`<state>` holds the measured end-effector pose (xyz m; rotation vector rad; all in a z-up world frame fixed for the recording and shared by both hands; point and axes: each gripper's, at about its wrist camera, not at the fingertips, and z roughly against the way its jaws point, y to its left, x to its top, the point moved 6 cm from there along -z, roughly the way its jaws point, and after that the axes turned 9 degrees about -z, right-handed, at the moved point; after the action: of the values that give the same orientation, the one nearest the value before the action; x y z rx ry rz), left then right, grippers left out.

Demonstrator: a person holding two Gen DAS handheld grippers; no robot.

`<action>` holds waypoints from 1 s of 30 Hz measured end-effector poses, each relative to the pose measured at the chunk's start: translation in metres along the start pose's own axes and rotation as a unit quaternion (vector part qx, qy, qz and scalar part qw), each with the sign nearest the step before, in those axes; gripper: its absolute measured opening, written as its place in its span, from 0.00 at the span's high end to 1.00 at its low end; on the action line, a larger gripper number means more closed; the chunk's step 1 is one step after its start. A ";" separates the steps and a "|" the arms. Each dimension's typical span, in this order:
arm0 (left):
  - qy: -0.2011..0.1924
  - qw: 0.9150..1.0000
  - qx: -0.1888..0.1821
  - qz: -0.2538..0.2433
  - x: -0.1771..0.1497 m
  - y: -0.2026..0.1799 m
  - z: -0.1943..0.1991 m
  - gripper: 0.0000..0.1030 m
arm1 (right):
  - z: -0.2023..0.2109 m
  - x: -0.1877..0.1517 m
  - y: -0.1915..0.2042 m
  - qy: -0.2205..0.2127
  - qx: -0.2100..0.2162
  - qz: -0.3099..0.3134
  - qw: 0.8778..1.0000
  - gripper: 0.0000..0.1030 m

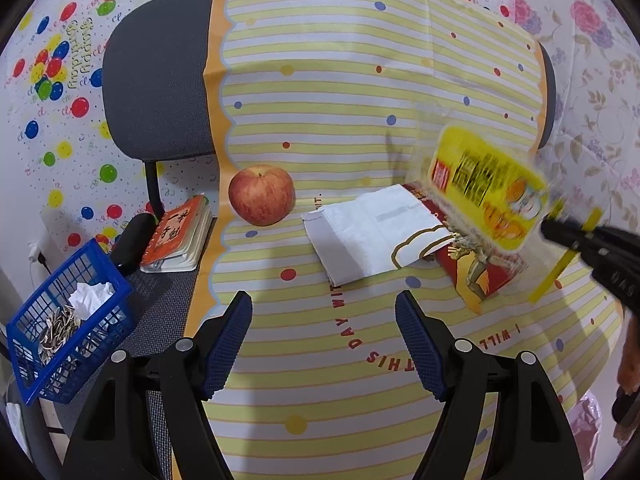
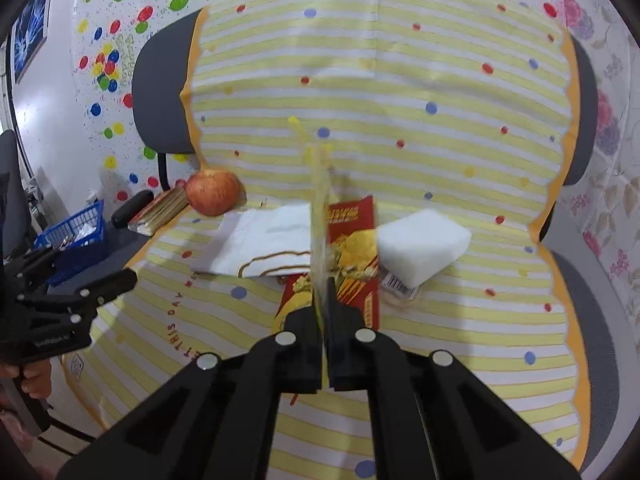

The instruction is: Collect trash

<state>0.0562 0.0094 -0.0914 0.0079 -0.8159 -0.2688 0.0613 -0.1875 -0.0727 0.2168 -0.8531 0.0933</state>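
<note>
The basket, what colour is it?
Blue basket; clearest in the left wrist view.

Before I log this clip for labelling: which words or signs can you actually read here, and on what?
"THIS DAY" and "I WILL": red letters on the striped cloth; the rest is cut off.
Orange notebook: large Chinese characters, not legible to me.
Yellow wrapper in the right gripper: print blurred.
Red packet: print too small.
Balloon wall sheet: script unreadable.

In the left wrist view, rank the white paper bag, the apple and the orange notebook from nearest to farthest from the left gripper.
From the left gripper:
1. White paper bag, straight ahead, slightly right.
2. Apple, behind it, ahead and slightly left.
3. Orange notebook, far left, off the striped cloth.
</note>
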 end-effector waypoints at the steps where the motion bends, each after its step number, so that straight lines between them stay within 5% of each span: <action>1: 0.002 1.000 0.000 -0.001 0.001 0.000 -0.002 0.28 | 0.008 0.004 -0.001 -0.017 -0.005 0.001 1.000 0.99; 6: 0.011 1.000 -0.014 -0.005 0.008 -0.006 -0.018 0.28 | 0.049 0.026 -0.011 -0.079 -0.045 -0.005 0.996 0.99; 15: 0.059 0.998 -0.025 0.000 0.011 -0.016 -0.074 0.32 | 0.061 0.017 -0.038 -0.082 -0.069 -0.026 0.994 0.99; 20: 0.088 0.995 -0.040 0.021 0.010 -0.010 -0.108 0.48 | 0.058 0.010 -0.048 -0.075 -0.069 -0.036 0.994 0.99; 24: 0.079 0.995 -0.064 0.020 0.016 -0.014 -0.111 0.76 | 0.055 0.006 -0.052 -0.070 -0.067 -0.038 0.995 0.99; 27: 0.068 0.996 -0.059 -0.003 0.018 -0.016 -0.106 0.81 | 0.054 0.004 -0.052 -0.068 -0.066 -0.039 0.995 0.99; 28: 0.059 0.997 -0.058 -0.006 0.020 -0.014 -0.099 0.92 | 0.055 0.004 -0.051 -0.068 -0.066 -0.038 0.995 0.99; 30: 0.045 0.998 -0.050 -0.012 0.024 -0.009 -0.086 0.92 | 0.055 0.002 -0.050 -0.067 -0.066 -0.037 0.995 0.99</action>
<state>0.1317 -0.0134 -0.1343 -0.0633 -0.7132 -0.3296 0.0304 -0.2484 -0.0431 0.1314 -0.9802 -0.0469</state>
